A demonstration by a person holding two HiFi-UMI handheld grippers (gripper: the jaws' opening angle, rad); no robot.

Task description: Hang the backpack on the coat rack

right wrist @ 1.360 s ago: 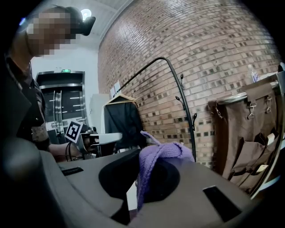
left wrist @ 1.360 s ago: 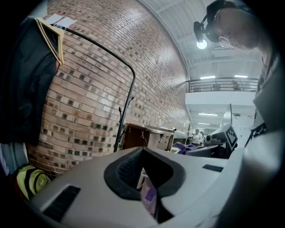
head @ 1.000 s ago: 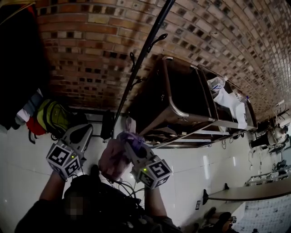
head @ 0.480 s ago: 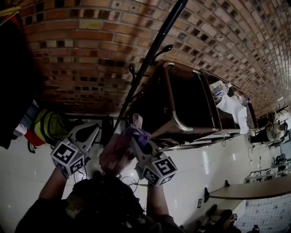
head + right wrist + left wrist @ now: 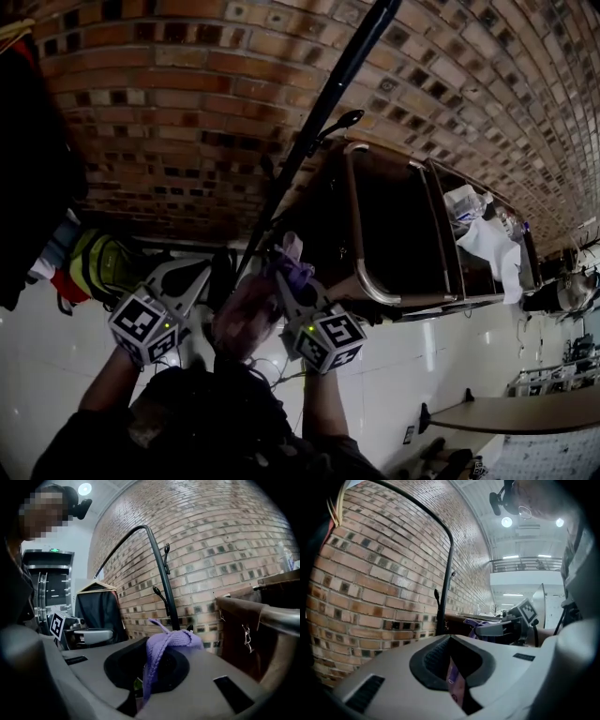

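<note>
A brick wall (image 5: 169, 112) fills the head view from 10 to 2 o'clock. The black rack (image 5: 328, 103) slants from the grippers toward 1 o'clock, and the right gripper view shows 2 hooks (image 5: 166, 550) on it. A brown cart (image 5: 394, 225) stands just beside the rack at 3 o'clock and crowds that side. At 9 o'clock a dark coat (image 5: 28, 169) hangs over a yellow-green bag (image 5: 98, 262), both well apart from the rack.

Our forearms come up from 6 o'clock, side by side. The backpack (image 5: 246, 314), a pink bundle, sits between the 2 grippers near the base of the rack. The left gripper (image 5: 452, 677) has its jaws nearly together, pinching a thin pink-purple strip of the backpack. The right gripper (image 5: 140, 686) has its jaws closed on the purple strap (image 5: 171, 641), which bunches in a knot over their tips and points toward the pole.

Bare wall lies open between the coat and the rack, from 10 to 12 o'clock. White floor (image 5: 56, 375) shows at 8 and 4 o'clock. No hook touches the strap.
</note>
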